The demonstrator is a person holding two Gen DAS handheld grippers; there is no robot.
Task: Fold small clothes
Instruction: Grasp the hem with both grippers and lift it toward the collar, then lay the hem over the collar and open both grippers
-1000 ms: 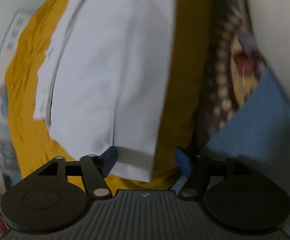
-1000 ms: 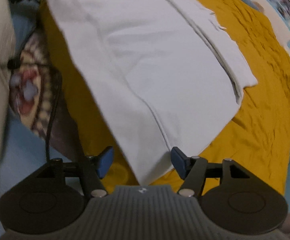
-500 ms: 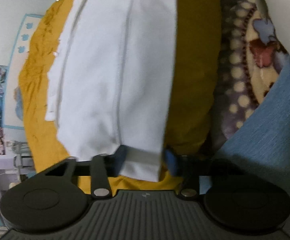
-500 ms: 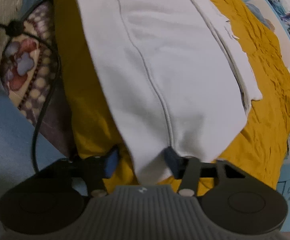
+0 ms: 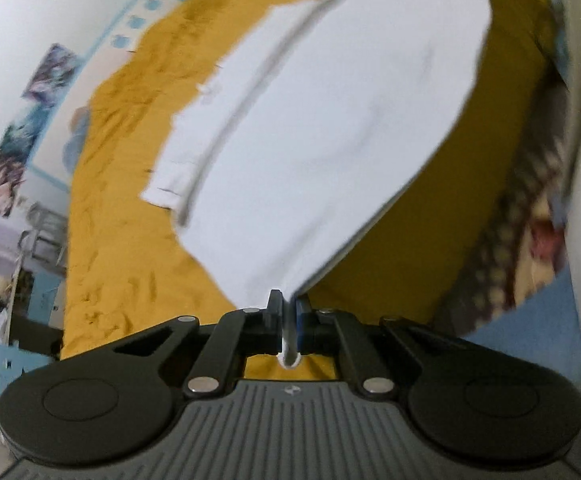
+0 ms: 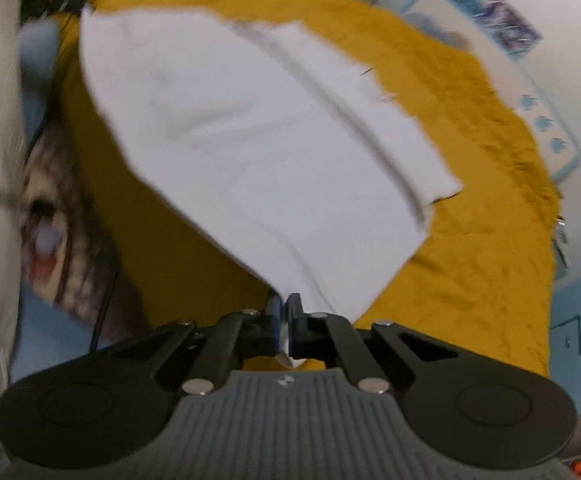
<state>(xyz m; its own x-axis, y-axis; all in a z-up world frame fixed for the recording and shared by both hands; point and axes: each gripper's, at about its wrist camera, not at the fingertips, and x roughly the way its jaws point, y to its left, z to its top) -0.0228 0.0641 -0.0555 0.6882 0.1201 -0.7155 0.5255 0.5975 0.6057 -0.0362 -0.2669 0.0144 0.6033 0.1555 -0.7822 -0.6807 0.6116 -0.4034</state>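
Garment: white garment [image 5: 322, 136] was soft, light, limp on the yellow cloth [image 5: 122, 208].
Grip: left gripper [image 5: 289, 316] and right gripper [image 6: 283, 316] each pinched tight on a near corner.

We see white garment [image 5: 330, 140]: smooth matt cloth, stitched seams. Yellow cover [image 5: 122, 248] beneath: rough, crinkled matt fabric. Left tongs [image 5: 289, 320], right tongs [image 6: 283, 322]: matt black plastic arms, shiny metal rivets, ribbed grey housing. Patterned blanket [image 5: 530, 240]: soft cloth.
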